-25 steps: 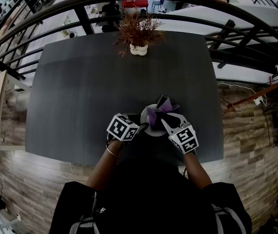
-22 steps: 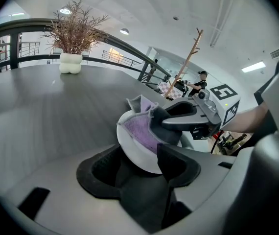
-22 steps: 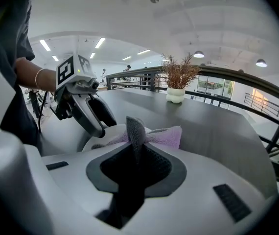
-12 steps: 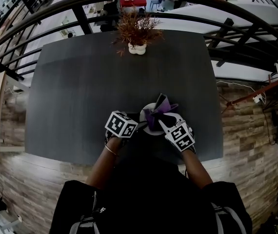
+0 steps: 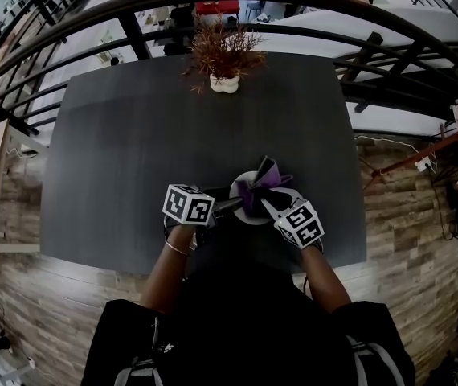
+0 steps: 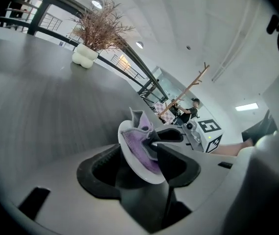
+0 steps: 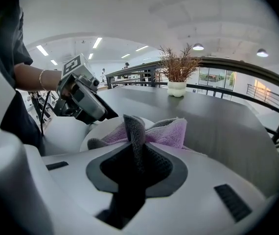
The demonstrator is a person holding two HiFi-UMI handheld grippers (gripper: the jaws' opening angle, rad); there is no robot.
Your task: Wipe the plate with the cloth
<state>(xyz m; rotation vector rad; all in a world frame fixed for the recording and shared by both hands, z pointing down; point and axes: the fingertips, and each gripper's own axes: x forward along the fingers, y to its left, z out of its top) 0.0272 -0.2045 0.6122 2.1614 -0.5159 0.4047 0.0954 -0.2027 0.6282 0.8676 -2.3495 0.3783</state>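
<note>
A small white plate [image 5: 249,215] sits near the dark table's front edge, with a purple and grey cloth [image 5: 259,185] bunched on it. My left gripper [image 5: 231,206] comes in from the left and is shut on the plate's rim. In the left gripper view the plate [image 6: 135,161] stands edge-on between the jaws, the cloth [image 6: 140,142] lying against its face. My right gripper [image 5: 267,206] is shut on the cloth, and a grey fold [image 7: 134,131] rises between its jaws over the plate [image 7: 96,133].
A white pot of dried red-brown twigs [image 5: 224,82] stands at the table's far edge. The dark table [image 5: 149,151] stretches wide to the left and back. A black railing [image 5: 132,22] curves behind it, and wood flooring lies on both sides.
My left gripper's cube has shifted a little to the left. The plate, the cloth and my right gripper have barely moved.
</note>
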